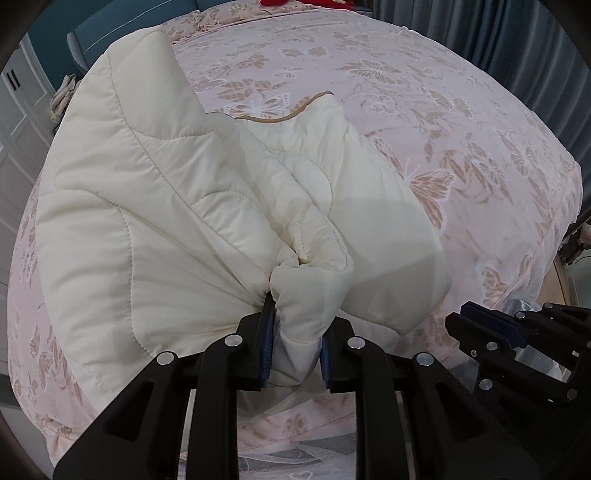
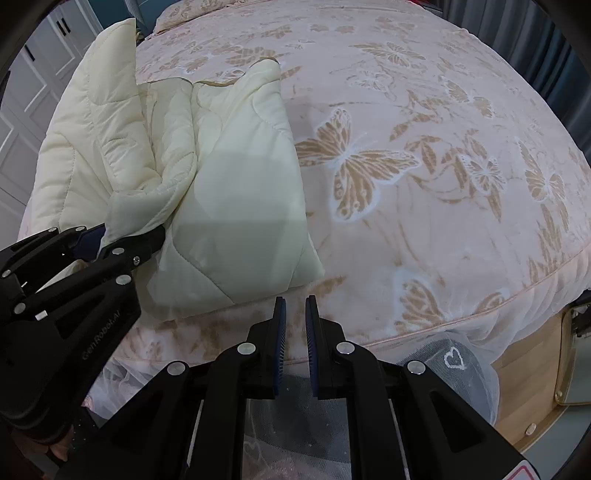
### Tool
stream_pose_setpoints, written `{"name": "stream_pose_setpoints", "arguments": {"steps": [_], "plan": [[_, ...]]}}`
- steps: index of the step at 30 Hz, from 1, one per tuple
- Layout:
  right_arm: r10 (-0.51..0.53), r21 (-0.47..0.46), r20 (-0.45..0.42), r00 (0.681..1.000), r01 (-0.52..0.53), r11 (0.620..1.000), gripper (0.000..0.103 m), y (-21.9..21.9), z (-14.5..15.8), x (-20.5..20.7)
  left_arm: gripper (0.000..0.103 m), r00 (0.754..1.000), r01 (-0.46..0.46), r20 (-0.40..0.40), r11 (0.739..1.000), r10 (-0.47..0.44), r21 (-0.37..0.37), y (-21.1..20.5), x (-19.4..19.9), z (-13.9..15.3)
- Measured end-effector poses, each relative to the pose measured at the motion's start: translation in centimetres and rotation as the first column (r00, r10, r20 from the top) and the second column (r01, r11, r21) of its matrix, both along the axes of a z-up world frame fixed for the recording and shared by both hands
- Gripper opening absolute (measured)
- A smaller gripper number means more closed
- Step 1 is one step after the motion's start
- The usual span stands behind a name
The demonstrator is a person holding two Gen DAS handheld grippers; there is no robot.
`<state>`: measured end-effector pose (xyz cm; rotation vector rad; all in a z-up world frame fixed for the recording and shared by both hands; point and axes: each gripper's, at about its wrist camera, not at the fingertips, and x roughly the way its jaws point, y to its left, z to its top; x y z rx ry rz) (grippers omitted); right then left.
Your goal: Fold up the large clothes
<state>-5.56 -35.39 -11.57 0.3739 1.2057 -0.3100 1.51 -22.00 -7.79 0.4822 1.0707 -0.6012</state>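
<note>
Left wrist view shows the left gripper (image 1: 295, 332) clamped on a bunched-up fold of the cream quilted garment (image 1: 155, 206), with puffy cloth squeezed between its two blue pads (image 1: 269, 332). From that pinch the garment fans out up and to the left over the bed, and part of it is folded over on itself in soft humps. A thin tan trim (image 1: 291, 110) runs along its far edge. It lies on the left part of the pink bedspread (image 1: 461, 129), which has tan butterflies all over it. The right gripper (image 2: 295, 314) hangs just off the near edge of the bed, beside the garment's near corner but not touching it. Its jaws are almost together, with only a thin gap and nothing in it. Below it is white net cloth (image 2: 461, 354) with a small white heart (image 2: 455, 357) showing, and a strip of wooden floor (image 2: 532, 369) to the right. White cupboard doors (image 1: 22, 110) stand to the far left, and grey curtains (image 1: 517, 40) hang at the far right. Something red (image 1: 277, 3) sits at the far end of the bed, too little of it showing to tell what it is.
</note>
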Motion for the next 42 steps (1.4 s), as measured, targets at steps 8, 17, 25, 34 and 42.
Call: {"name": "stream_pose_setpoints", "arguments": {"steps": [8,17,25,34,42], "plan": [[0.005,0.002,-0.008,1.0,-0.005,1.0,0.009,0.0,-0.2,0.1,0.044,1.0,-0.008,-0.022,0.997,0.007,-0.071,0.2,-0.5,1.3],[0.004,-0.009,0.014,1.0,-0.004,1.0,0.012,0.1,0.9,0.0,0.066,0.998,-0.053,0.005,0.979,0.055,-0.198,5.9,-1.9,7.6],[0.053,0.007,0.148,0.988,-0.055,0.998,0.044,1.8,5.8,1.6,0.066,0.932,-0.362,-0.066,0.91,0.356,-0.202,17.8,0.9,8.1],[0.162,0.047,0.286,0.944,-0.182,0.982,0.059,6.3,10.9,6.0,0.066,0.89,-0.454,-0.124,0.882,0.44,-0.126,20.8,1.7,4.9],[0.226,0.067,0.211,0.951,-0.245,0.967,0.019,8.1,7.7,9.6,0.066,0.9,-0.432,-0.13,0.893,0.416,-0.128,19.6,2.1,4.1]]}}
